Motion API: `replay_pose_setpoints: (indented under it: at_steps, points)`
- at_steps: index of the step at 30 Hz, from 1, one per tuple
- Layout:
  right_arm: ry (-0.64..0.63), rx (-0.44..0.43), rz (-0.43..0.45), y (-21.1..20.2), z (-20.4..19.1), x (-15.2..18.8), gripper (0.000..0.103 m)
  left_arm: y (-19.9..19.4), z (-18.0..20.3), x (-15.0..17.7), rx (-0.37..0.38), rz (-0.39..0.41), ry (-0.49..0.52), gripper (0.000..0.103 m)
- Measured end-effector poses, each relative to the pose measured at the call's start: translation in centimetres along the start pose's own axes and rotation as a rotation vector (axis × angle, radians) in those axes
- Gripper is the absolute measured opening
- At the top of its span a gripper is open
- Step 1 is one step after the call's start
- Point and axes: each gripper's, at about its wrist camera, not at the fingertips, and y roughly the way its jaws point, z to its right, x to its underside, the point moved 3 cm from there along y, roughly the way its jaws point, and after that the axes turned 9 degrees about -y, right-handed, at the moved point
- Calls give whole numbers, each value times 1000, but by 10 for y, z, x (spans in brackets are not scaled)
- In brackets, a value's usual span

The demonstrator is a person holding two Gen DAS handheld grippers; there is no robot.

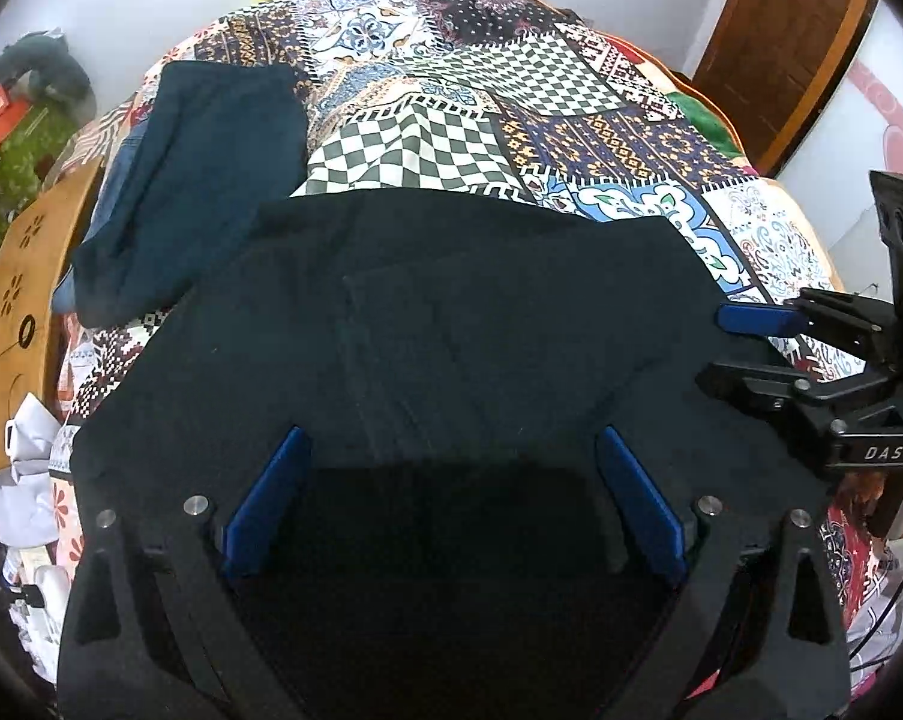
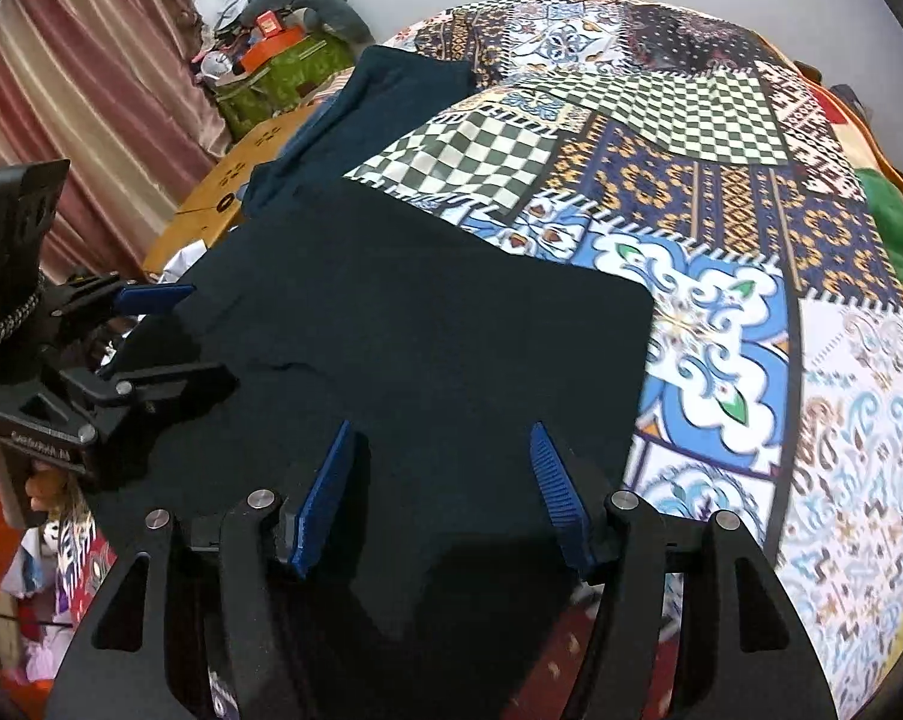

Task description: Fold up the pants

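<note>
Left gripper [image 1: 451, 504]: you're holding it wide open, gripping nothing, over the dark pants [image 1: 451, 312].
Right gripper [image 2: 445, 492]: you're holding it open, empty, over the pants' near edge.
Quilt [image 2: 721, 312]: lying ahead, beyond both tools.

The pants [image 1: 451, 324] were plain black, and a second garment [image 1: 211, 180] lying toward the bedspread's far left corner was dark teal with a strip of lighter blue fabric along its left side. The bedspread [image 1: 511, 96] carried a patchwork print: green-and-white checks, navy panels with orange motifs, and white squares with blue scrollwork. Both the left gripper [image 1: 451, 504] and the right gripper [image 2: 445, 492] were black with blue finger pads.
</note>
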Motion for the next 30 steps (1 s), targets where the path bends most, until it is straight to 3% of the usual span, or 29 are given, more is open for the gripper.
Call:
replay_pose_setpoints:
  at_steps: [17, 23, 30]
  points:
    - [82, 114, 3, -36, 13, 44, 63, -43, -19, 32, -95, 101, -49, 100]
    - [29, 169, 70, -53, 2, 25, 63, -59, -23, 40, -122, 137, -75, 100]
    - [-80, 174, 187, -76, -32, -15, 64, -113, -58, 40, -182, 304, -190, 100]
